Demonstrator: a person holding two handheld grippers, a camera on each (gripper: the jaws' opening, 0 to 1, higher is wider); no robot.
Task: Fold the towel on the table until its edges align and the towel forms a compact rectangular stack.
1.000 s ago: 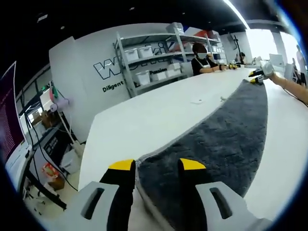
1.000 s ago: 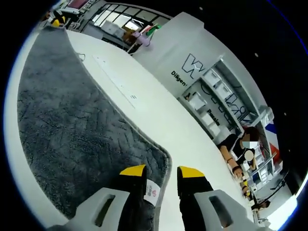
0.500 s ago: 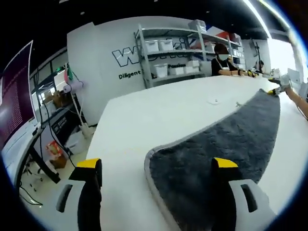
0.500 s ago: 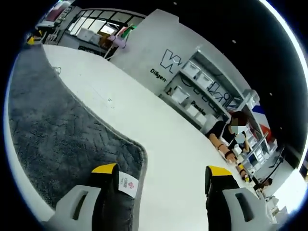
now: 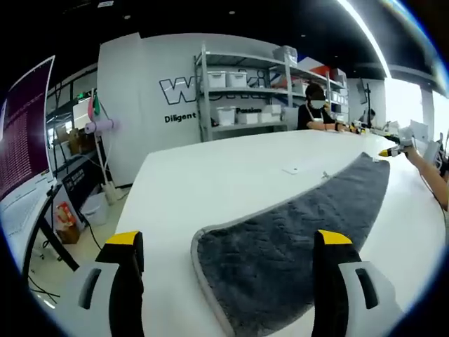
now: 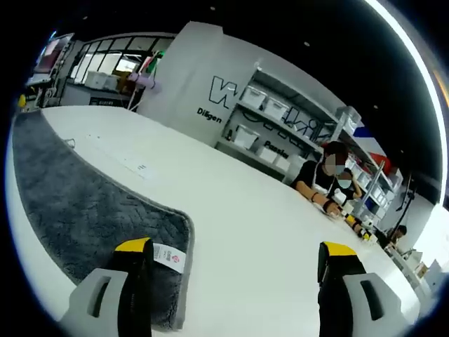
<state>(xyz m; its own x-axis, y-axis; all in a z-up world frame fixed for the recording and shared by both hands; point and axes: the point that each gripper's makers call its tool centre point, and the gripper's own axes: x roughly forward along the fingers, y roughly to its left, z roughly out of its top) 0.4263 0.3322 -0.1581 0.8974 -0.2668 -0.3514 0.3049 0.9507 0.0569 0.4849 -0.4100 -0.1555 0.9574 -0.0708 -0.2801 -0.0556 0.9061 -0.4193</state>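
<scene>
A long dark grey towel (image 5: 295,232) lies flat on the white table (image 5: 210,175), running from my left gripper toward the far right. My left gripper (image 5: 228,246) is open, its jaws wide apart either side of the towel's near rounded corner. In the right gripper view the same towel (image 6: 77,210) stretches off to the left, with a white label (image 6: 170,257) at its near corner. My right gripper (image 6: 235,254) is open too, its left jaw over that corner and the right jaw over bare table (image 6: 259,232). The right gripper (image 5: 394,146) also shows far off at the towel's other end.
A seated person (image 5: 316,112) works at the table's far side, in front of metal shelves (image 5: 245,91) holding white bins. A small flat item (image 5: 291,170) lies on the table beyond the towel. A cluttered desk and cables (image 5: 63,203) stand past the table's left edge.
Both grippers have let go of the towel corners and opened wide. The towel now lies flat on the table, and both cameras have levelled out and drawn back slightly.
</scene>
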